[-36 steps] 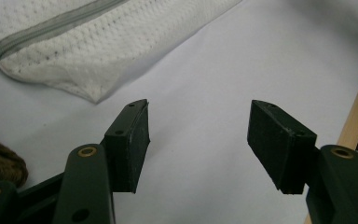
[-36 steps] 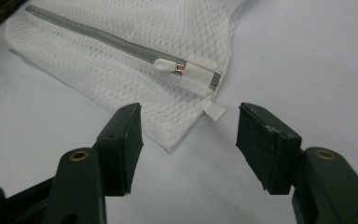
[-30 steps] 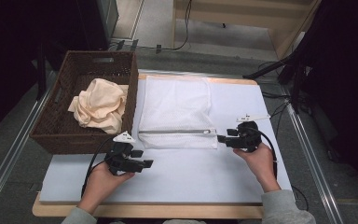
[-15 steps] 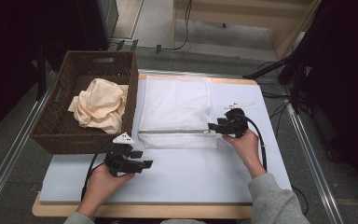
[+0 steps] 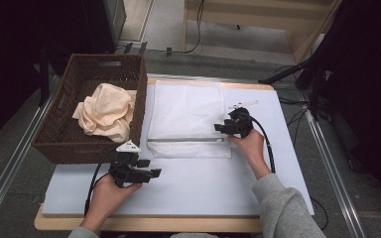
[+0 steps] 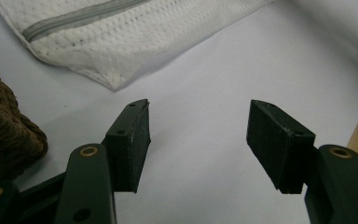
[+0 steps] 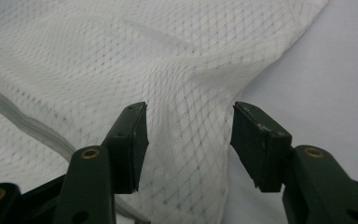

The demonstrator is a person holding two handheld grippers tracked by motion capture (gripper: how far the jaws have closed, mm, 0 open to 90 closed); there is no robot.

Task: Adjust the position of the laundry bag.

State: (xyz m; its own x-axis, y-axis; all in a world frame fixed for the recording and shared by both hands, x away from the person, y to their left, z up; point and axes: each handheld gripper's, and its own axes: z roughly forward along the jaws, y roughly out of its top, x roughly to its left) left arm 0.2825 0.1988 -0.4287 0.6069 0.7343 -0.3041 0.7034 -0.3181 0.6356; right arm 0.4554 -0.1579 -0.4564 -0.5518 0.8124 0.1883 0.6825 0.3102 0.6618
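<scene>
A white mesh laundry bag [image 5: 188, 111] lies flat on the table, with a grey zipper [image 5: 186, 140] running along its near edge. My right gripper [image 5: 219, 128] is at the bag's right side, just above the zipper's end. In the right gripper view it [image 7: 189, 140] stands open, its jaws on either side of a raised fold of the mesh [image 7: 186, 93]. My left gripper [image 5: 151, 173] rests low on the bare table in front of the bag's near left corner [image 6: 112, 65]. It [image 6: 198, 140] is open with nothing between its jaws.
A brown wicker basket [image 5: 54, 139] stands at the table's left and holds a crumpled cream cloth [image 5: 106, 111]. Its corner [image 6: 4, 135] is close to my left gripper. A small white strip [image 5: 243, 104] lies beyond my right gripper. The pale table surface [image 5: 198, 183] stretches in front.
My right gripper has moved left and slightly away from the person, from the bare table onto the bag's right edge. The left gripper has stayed put.
</scene>
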